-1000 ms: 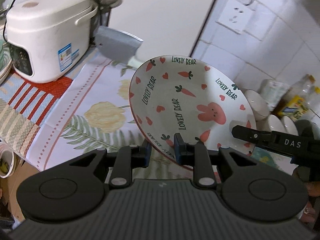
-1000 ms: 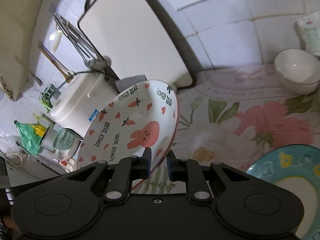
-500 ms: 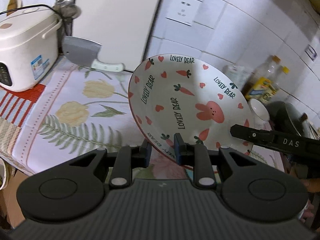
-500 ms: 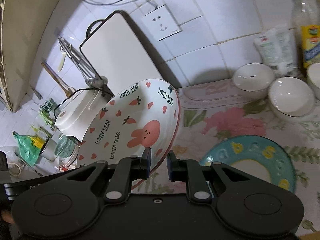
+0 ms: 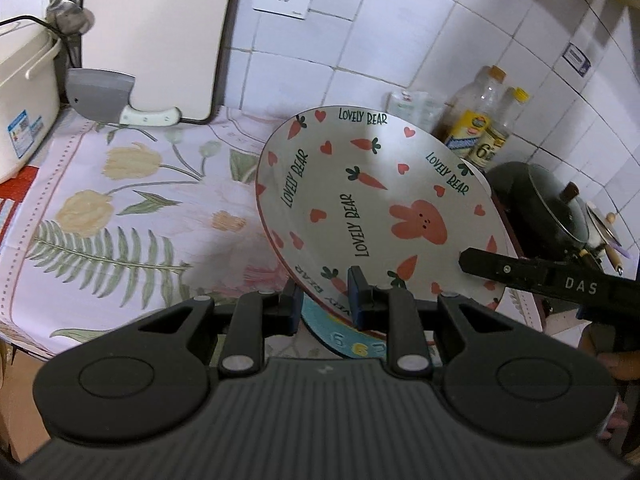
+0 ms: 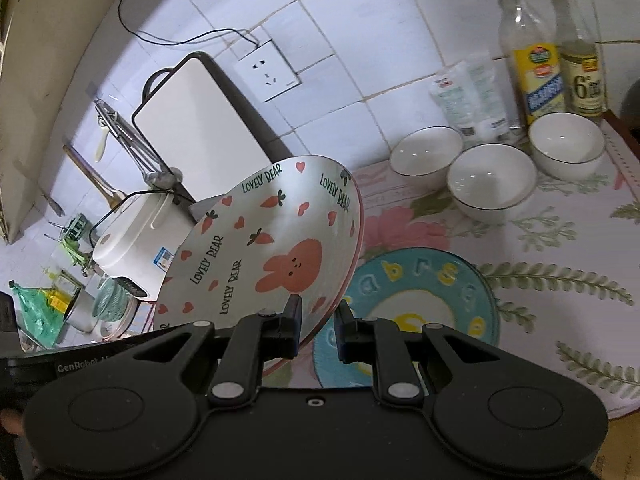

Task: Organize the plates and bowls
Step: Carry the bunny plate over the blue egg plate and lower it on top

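Observation:
A white plate with a pink bunny, carrots and "LOVELY BEAR" lettering (image 5: 372,204) is held tilted in the air. My left gripper (image 5: 324,300) is shut on its near rim. My right gripper (image 6: 316,322) is shut on its other rim (image 6: 276,248). A teal plate with yellow letters (image 6: 416,304) lies flat on the flowered cloth right below, partly showing in the left wrist view (image 5: 348,340). Three white bowls (image 6: 490,178) stand in a row behind it near the wall.
A white rice cooker (image 6: 136,240) stands at the left. A cleaver (image 5: 104,96) and a white cutting board (image 5: 156,36) lean at the back wall. Two bottles (image 6: 556,68) and a packet stand at the right. A dark pot with lid (image 5: 540,204) lies beyond the counter's right edge.
Both grippers have carried the bunny plate to the right across the counter. It now hangs above the teal plate, and the bowls and bottles have come into view.

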The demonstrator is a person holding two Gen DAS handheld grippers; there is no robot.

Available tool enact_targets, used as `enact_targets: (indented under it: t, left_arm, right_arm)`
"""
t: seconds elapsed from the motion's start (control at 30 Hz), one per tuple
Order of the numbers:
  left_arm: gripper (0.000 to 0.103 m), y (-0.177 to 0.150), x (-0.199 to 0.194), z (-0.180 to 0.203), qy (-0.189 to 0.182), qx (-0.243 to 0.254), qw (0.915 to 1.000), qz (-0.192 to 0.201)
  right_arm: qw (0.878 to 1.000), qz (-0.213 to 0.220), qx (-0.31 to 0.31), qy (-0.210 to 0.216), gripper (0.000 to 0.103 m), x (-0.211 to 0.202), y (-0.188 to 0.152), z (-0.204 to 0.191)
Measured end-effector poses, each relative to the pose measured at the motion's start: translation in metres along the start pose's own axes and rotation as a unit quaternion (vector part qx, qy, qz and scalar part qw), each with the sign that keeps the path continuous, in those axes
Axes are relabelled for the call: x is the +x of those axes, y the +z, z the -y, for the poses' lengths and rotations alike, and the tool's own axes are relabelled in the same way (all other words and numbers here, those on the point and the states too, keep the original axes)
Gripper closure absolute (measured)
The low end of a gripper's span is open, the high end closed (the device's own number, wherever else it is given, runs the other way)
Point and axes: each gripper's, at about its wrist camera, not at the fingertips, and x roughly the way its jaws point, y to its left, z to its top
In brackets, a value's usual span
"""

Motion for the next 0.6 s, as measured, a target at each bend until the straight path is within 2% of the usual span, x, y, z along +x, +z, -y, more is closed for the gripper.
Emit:
enact_targets:
  t: [0.27, 0.6]
  left_arm:
    - [0.081, -0.011, 0.017, 0.008, -0.004, -0.003, 0.9998, -0.020]
    - [0.081, -0.027, 0.047, 0.007, -0.010, -0.005, 0.9985, -0.054]
  right_arm:
    - [1.000, -0.011, 0.019, -0.017, 0.081, -0.007, -0.013, 0.014]
    - [0.998, -0.039, 0.043, -0.040, 0.081, 0.004, -0.029, 0.038]
